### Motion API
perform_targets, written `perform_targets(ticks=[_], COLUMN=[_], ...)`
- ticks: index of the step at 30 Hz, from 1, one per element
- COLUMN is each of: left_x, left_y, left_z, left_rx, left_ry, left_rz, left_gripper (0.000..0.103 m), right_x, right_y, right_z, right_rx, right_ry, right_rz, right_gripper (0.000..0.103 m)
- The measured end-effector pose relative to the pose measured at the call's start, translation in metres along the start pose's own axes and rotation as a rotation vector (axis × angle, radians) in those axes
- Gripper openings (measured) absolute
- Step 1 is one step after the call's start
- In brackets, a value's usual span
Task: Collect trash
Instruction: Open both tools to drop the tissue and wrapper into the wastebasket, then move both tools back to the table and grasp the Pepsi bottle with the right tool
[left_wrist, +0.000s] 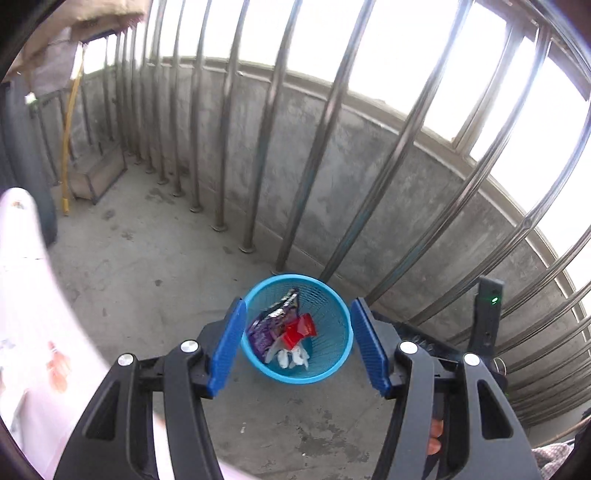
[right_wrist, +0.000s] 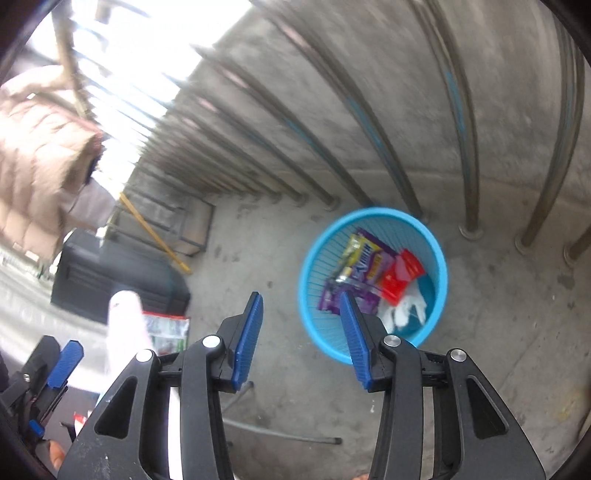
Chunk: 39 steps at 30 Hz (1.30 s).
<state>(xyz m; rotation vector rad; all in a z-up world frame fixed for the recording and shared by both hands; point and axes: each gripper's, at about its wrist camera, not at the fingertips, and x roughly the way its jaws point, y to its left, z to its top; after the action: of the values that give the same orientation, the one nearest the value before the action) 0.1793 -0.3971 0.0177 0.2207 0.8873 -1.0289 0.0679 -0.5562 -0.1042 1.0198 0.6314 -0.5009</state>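
A round blue mesh basket (left_wrist: 334, 360) stands upright on the concrete, holding a purple wrapper (left_wrist: 271, 326), red packet (left_wrist: 301, 328) and white plastic (left_wrist: 293, 356).

Two wrist views angled down over concrete floor, sharing the blue basket (left_wrist: 334, 363) (right_wrist: 314, 295) near railing.

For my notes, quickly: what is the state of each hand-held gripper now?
Left hand-held gripper: open, holding nothing.
Right hand-held gripper: open, holding nothing.

Basket (left_wrist: 334, 363) on concrete floor (left_wrist: 147, 280), just before railing bars (left_wrist: 258, 147) and low wall (left_wrist: 369, 166). Wrappers (left_wrist: 273, 325) and crumpled paper (left_wrist: 291, 356) in basket. Crate (left_wrist: 98, 177) far left, beside bars.
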Motion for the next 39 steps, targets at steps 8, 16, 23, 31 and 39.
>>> perform_targets(ticks=[8, 16, 23, 31, 39], left_x=[-0.156, -0.301, -0.373, -0.357, -0.319], left_y=[0.061, 0.151, 0.223, 0.253, 0.279], left_z=[-0.070, -0.201, -0.319, -0.359, -0.363], left_rx=[-0.129, -0.368, -0.699, -0.769, -0.765], left_ry=[-0.177, -0.307, -0.422, -0.425, -0.319], left_rz=[0.130, 0.369, 0.451, 0.363, 0.293], left_gripper=[0.057, 0.057, 0.057, 0.039, 0.015], right_x=[-0.047, -0.054, -0.024, 0.003, 0.024], right_y=[0.087, 0.197, 0.305, 0.378, 0.394], right_z=[-0.034, -0.108, -0.207, -0.327, -0.373], right_rx=[-0.241, -0.504, -0.708, -0.959, -1.041], right_ry=[0.060, 0.269, 0.595, 0.837, 0.887], right_rz=[0.186, 0.433, 0.606, 0.553, 0.420], right_gripper=[0.048, 0.052, 0.053, 0.063, 0.063])
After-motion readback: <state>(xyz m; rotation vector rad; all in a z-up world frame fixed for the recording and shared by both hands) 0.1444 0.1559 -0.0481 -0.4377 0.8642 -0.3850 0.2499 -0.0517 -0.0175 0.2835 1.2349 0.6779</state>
